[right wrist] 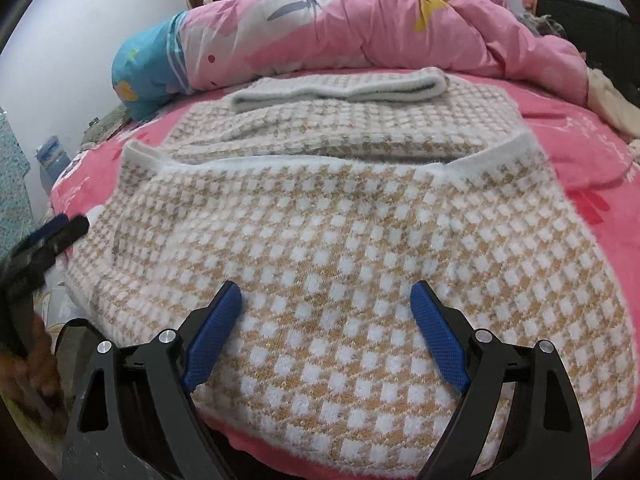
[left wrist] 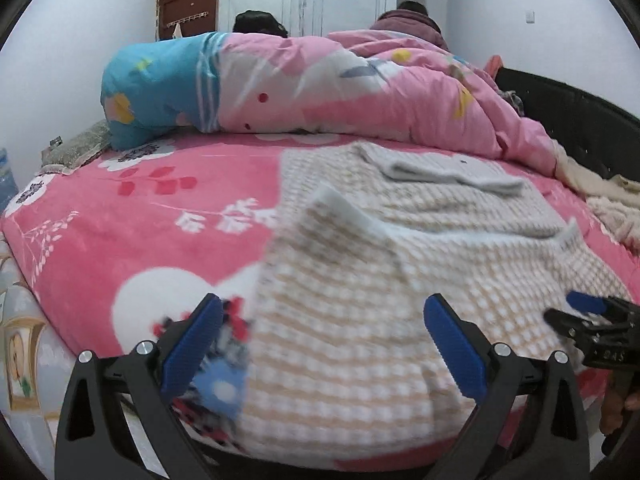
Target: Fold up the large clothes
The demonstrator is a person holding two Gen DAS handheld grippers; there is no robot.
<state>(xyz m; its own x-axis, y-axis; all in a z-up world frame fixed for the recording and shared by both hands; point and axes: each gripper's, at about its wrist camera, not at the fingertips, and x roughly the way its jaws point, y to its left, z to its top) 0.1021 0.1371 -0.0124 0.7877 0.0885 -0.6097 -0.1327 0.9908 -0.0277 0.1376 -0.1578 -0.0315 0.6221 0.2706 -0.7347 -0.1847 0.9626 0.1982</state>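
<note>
My left gripper hangs low over the near edge of the bed, fingers spread wide with nothing between them. Its view is blurred, but the near left corner of the checked knit sweater lies just beyond the tips. My right gripper is also spread and empty, poised over the near middle of the sweater.

The sweater is white and tan in a small check, with fuzzy white trim. It lies spread on the pink floral blanket, filling the near and middle part of the bed. The crumpled pink and blue duvet sits well beyond it at the far side.

I judge the fold to be partway. In the right view the near part lies as an upper layer, and its white-trimmed edge runs across from left to right. More of the checked knit stretches beyond that edge. At the far end a pale grey-white band lies doubled over; whether it is collar or hem I cannot tell. So at least one turn looks done, though the piece is still broad and long.

What seems left is to bring the sides or the near end over again, then smooth it into a compact stack. Neither gripper has a hold on cloth yet.
</note>
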